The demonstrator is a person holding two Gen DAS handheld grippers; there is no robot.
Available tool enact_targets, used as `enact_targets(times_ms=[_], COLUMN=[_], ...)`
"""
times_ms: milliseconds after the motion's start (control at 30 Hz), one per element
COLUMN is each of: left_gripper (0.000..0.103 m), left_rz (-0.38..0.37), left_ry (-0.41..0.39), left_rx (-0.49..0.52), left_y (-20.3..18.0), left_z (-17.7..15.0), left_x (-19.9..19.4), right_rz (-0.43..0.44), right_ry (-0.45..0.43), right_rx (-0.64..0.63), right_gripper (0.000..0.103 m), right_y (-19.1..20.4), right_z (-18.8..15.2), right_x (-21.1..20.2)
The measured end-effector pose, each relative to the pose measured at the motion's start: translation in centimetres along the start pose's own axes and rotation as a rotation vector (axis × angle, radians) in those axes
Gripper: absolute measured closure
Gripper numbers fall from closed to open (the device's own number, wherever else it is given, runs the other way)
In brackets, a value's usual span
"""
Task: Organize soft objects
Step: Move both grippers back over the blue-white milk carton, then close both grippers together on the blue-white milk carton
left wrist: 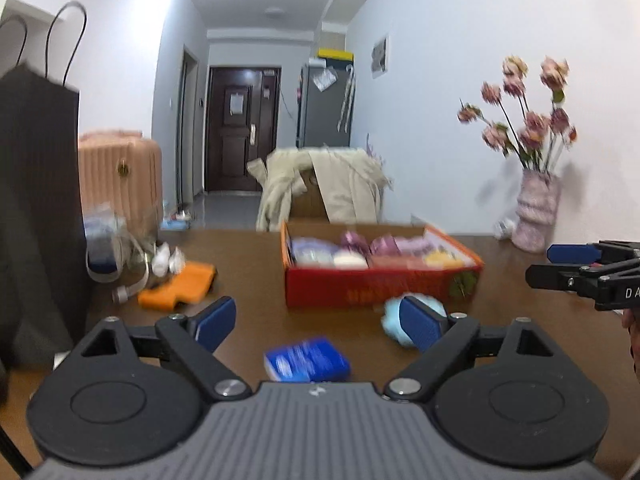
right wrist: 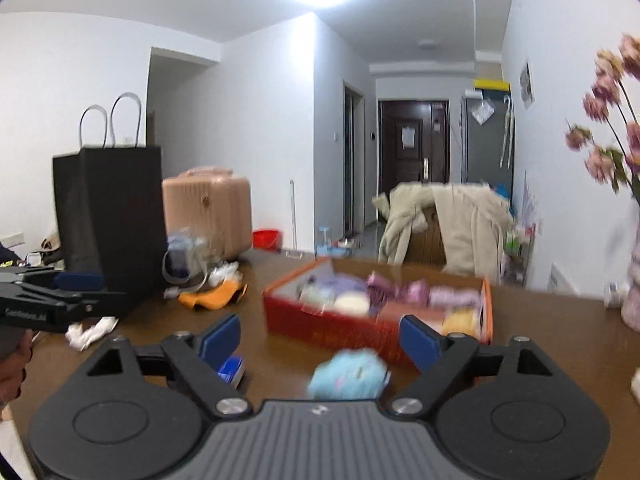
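A: How do the tongs stand?

B: The left gripper (left wrist: 320,322) has its jaws spread wide with nothing pinched; its blue pads (left wrist: 216,322) stand over bare table (left wrist: 248,264). The right gripper (right wrist: 320,340) is spread just as wide and grips nothing either.

A: Where are the soft things?

B: Most lie in the red box (left wrist: 360,284), at twelve o'clock from the left gripper, just beyond its tips. Purple, white and yellow pieces fill it, too blurred to name one by one. In the right wrist view the same box (right wrist: 320,320) sits at about one o'clock.

A: Anything loose?

B: A light blue fluffy toy (right wrist: 348,374) lies on the table in front of the box, between the right gripper's jaws but untouched. In the left view it (left wrist: 394,316) peeks out behind the right-hand pad. A blue packet (left wrist: 306,360) lies near the left gripper's body, at six o'clock from the box.

A: And off to the side?

B: An orange cloth (left wrist: 180,284) at ten o'clock, beside a clear pouch (left wrist: 108,240), with a black paper bag (left wrist: 36,208) at nine. A vase of pink flowers (left wrist: 536,212) stands at two o'clock against the wall.
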State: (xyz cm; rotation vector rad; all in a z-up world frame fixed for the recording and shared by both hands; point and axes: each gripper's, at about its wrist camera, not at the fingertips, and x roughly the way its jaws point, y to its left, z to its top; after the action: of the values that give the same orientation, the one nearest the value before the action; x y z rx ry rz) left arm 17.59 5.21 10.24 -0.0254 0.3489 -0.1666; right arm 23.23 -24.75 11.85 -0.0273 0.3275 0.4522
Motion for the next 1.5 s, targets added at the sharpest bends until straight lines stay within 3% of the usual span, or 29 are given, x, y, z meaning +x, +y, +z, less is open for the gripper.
enact_targets(times_ms=[167, 300, 600, 733, 1000, 1100, 1167, 1300, 1500], left_gripper=[0.013, 0.013, 0.016, 0.025, 0.065, 0.074, 0.076, 0.080, 0.078], left_rz=[-0.016, -0.008, 0.005, 0.009, -0.052, -0.075, -0.097, -0.139, -0.186], left_ry=[0.111, 0.139, 0.174, 0.214, 0.305, 0.325, 0.324, 0.339, 0.350], left_rx=[-0.015, -0.049, -0.098, -0.152, -0.295, -0.330, -0.346, -0.372, -0.367], left_y=[0.2, 1.2, 2.1, 3.4, 6.8, 7.8, 8.4, 8.7, 7.6], left_z=[-3.4, -4.2, -4.2, -4.0, -3.4, -3.5, -3.4, -3.2, -3.2], left_x=[-0.5, 0.1, 3.2, 5.7, 12.0, 13.6, 14.3, 15.9, 16.9], right_rz=[-0.030, -0.025, -0.024, 0.010, 0.102, 0.138, 0.160, 0.183, 0.180], right_ry=[0.071, 0.182, 0.159, 0.188, 0.262, 0.274, 0.283, 0.328, 0.331], right_rx=[0.097, 0.106, 0.137, 0.163, 0.198, 0.232, 0.260, 0.317, 0.392], right_gripper=[0.016, 0.016, 0.018, 0.031, 0.052, 0.058, 0.061, 0.077, 0.081], right_y=[1.7, 3.1, 3.1, 2.8, 3.5, 3.5, 3.6, 3.6, 2.0], right_z=[-5.0, -8.4, -7.9, -7.0, -5.1, -4.4, -4.3, -4.7, -5.7], right_x=[-2.1, -1.9, -0.8, 2.3, 11.4, 14.5, 16.5, 19.8, 19.5])
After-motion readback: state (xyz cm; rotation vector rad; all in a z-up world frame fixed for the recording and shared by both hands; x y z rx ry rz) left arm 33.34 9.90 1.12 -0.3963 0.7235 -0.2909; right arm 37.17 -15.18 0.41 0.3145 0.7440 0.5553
